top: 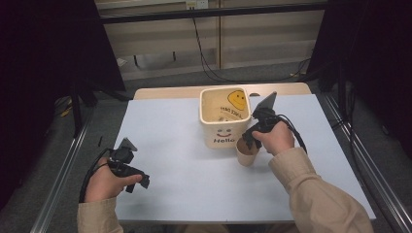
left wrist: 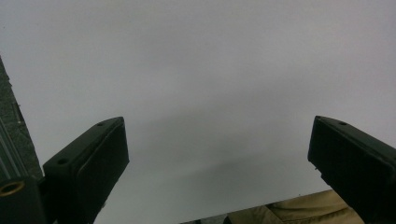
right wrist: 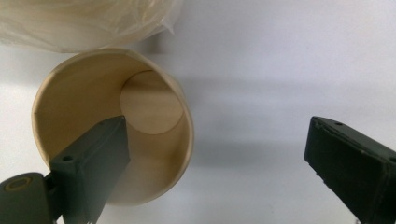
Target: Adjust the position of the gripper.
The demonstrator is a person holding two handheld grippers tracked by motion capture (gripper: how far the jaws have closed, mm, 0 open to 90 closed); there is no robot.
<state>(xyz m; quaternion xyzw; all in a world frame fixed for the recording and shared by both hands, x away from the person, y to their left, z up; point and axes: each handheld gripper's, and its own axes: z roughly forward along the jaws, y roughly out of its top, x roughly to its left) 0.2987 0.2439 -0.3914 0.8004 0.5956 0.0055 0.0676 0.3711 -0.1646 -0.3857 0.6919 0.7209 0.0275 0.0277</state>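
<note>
Right gripper (top: 250,137): we see it held over the cup's mouth, pointing down, just in front of the bin.
Right jaws: they stand wide apart. In the right gripper view one jaw sits inside the cup (right wrist: 112,126), near its inner wall, and the other is well outside over bare sheet. The cup wall lies between them, but the pads do not press on it.
Cup (top: 247,152): a tan paper cup, upright and open at the top, on the white sheet. It stands just in front of the bin's right front corner; we cannot tell whether the two touch. Its inside looks bare down to the round bottom.
Bin (top: 224,116): a cream, square-sided tub with a smiley face and the word "Hello" on its front. It stands at the far middle of the sheet, lined with a pale plastic bag.
Left gripper (top: 138,181): we see it low over the near-left part of the sheet, well apart from cup and bin.
Left jaws: wide apart, with bare sheet between them.
Sheet (top: 170,145): white, covering most of the table.
Sleeves: tan, entering from the bottom of the high view.
</note>
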